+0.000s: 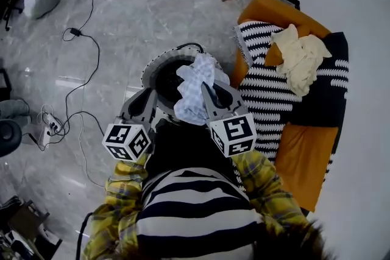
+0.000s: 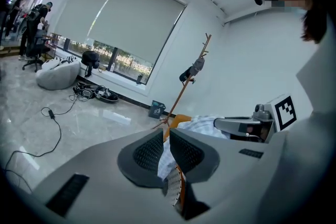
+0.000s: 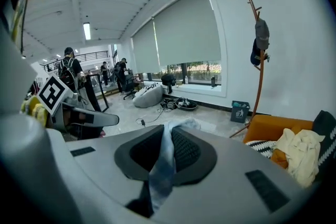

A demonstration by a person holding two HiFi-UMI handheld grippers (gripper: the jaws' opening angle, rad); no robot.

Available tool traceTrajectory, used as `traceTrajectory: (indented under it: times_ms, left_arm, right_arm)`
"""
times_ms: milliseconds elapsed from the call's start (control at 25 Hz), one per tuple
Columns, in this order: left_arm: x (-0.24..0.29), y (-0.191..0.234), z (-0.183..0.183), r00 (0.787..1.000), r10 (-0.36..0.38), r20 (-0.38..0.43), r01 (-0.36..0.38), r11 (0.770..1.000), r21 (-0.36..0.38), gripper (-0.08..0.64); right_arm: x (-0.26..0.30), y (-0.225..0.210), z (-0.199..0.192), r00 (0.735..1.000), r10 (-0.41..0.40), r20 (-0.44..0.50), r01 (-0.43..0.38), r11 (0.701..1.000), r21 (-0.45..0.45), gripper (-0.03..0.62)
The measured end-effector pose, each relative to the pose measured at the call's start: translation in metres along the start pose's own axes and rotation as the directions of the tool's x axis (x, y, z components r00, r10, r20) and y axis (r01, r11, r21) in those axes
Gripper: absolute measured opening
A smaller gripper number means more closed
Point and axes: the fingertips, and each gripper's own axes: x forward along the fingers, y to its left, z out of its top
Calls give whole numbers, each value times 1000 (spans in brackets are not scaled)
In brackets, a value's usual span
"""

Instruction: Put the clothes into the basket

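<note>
The left gripper (image 2: 166, 150) and the right gripper (image 3: 166, 148) are each clamping shut on a pale checked garment (image 1: 194, 94), holding it above the basket (image 1: 152, 67).

The left gripper (image 2: 167, 148) has its jaws closed on a fold of pale cloth (image 1: 195, 91); the right gripper (image 3: 164, 153) pinches the same cloth, a strip of it pressed between its pads; both point forward and somewhat downward, side by side and near each other; the arms, in yellow plaid sleeves (image 1: 268, 189), are bent in front of the chest.
</note>
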Motion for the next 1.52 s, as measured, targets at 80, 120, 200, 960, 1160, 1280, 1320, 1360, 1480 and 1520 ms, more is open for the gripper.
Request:
traceTrajectory:
  times_ms: [80,120,200,960,1160,1280,1320,1360,1480,1520]
  left_arm:
    - [2,6,-3,1000,5,-7,-5,1000,2,49]
    - [2,9,-4,1000,6,-10,-6,1000,2,49]
    - [0,13,-8,1000,9,-17,-9,1000,-3,49]
    - [5,17,-14,999,-9,-52,8,1000,-11,49]
    - [20,1,-14,996,-47,-74,47,999,6,49]
    - [30,-17,-13,992,-84,-94,87,996,26,49]
    - [34,-24,-13,990,-98,-102,102,994,35,49]
    - [38,-32,-13,988,-113,-109,118,992,44,49]
    - [54,-57,-15,978,-158,-133,169,983,69,49]
    - [59,-66,-16,974,-174,-142,186,979,77,49]
  right_arm:
    - [14,6,-13,999,17,-39,-17,1000,-2,57]
    - [20,10,-18,998,25,-56,-26,1000,-4,57]
    - [28,17,-26,996,42,-84,-43,999,-11,57]
    - [41,18,-36,989,-18,-146,5,996,-91,115]
    - [28,-1,-40,989,-53,-139,46,997,-54,115]
    - [15,-17,-40,987,-97,-127,94,995,-28,115]
    - [9,-24,-41,986,-113,-122,112,994,-18,115]
    - [3,-32,-41,984,-131,-117,131,991,-6,115]
    - [-17,-56,-47,977,-186,-108,190,981,28,115]
    - [-25,-65,-49,973,-205,-107,210,977,39,115]
